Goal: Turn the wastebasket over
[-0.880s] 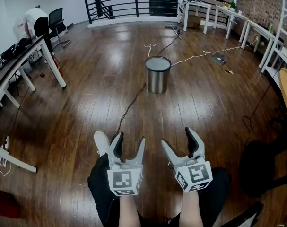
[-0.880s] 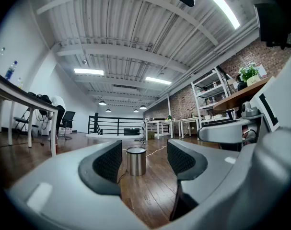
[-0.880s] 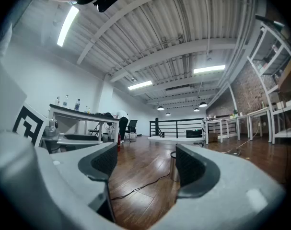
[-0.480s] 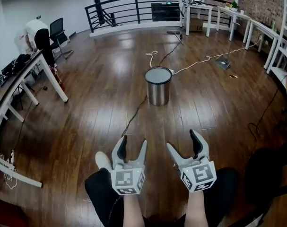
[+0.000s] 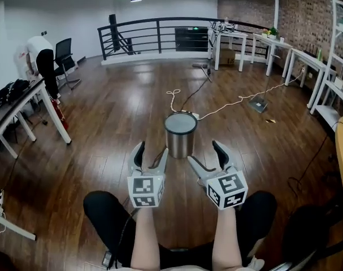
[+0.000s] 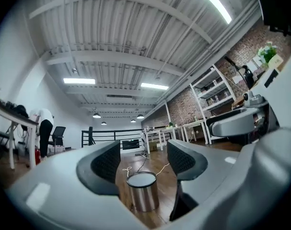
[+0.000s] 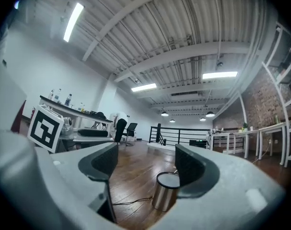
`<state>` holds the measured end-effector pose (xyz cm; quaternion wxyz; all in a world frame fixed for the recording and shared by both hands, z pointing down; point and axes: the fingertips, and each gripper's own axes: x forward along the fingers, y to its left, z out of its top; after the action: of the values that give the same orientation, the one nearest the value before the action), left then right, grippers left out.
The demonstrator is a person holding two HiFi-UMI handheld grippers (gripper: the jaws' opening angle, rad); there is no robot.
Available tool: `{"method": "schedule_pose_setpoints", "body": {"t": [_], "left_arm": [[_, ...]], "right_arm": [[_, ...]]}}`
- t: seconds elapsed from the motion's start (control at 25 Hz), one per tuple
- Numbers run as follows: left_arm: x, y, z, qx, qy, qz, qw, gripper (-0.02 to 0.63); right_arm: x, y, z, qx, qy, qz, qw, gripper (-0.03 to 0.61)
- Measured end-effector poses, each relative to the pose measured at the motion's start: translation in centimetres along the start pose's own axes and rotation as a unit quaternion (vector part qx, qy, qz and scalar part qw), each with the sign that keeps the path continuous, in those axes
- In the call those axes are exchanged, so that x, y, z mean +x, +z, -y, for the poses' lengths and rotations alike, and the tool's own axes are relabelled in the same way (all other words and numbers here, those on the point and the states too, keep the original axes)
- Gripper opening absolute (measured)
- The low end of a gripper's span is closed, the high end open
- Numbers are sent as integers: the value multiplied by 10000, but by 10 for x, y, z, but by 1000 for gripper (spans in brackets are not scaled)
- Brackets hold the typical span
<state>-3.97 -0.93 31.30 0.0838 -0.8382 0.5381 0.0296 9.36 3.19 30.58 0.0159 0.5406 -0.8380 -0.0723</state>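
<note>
Left gripper, right gripper: light grey curved jaws, black ribbed pads. Behind each pair of jaws, white marker cubes with black squares. Black trousers; no sleeves.

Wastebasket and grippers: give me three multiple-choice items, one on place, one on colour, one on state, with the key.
1. Where does the wastebasket stand?
A. On a white desk
B. On the wooden floor
C. On a chair

2. What colour is its wall?
A. Red
B. Blue
C. Silvery metal

3. How do the left gripper and right gripper stand?
A. Both open and empty
B. Both shut on the wastebasket
C. Left shut, right open

Key:
1 B: the head view shows it on the boards, beyond the jaws.
2 C: its side shines like steel.
3 A: each gripper view shows its pads apart, with the wastebasket well beyond them.
</note>
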Motion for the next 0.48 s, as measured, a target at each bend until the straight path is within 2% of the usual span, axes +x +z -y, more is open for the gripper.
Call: {"method": "schedule_pose_setpoints", "body": {"t": [0.08, 0.28, 0.4, 0.48], "left_arm": [[30, 4, -6, 184, 7, -64, 9998, 325], [79, -10, -28, -347, 174, 386, 9985, 327], [126, -39, -44, -450, 237, 201, 9985, 327], [158, -69, -50, -485, 252, -51, 9985, 327]], "right_arm": [[25, 0, 15, 86, 128, -114, 9998, 360], [80, -40, 35, 274, 288, -126, 9991, 352], [120, -76, 57, 664, 304, -345, 9967, 340], [151, -101, 66, 981, 512, -478, 9927, 336]]}}
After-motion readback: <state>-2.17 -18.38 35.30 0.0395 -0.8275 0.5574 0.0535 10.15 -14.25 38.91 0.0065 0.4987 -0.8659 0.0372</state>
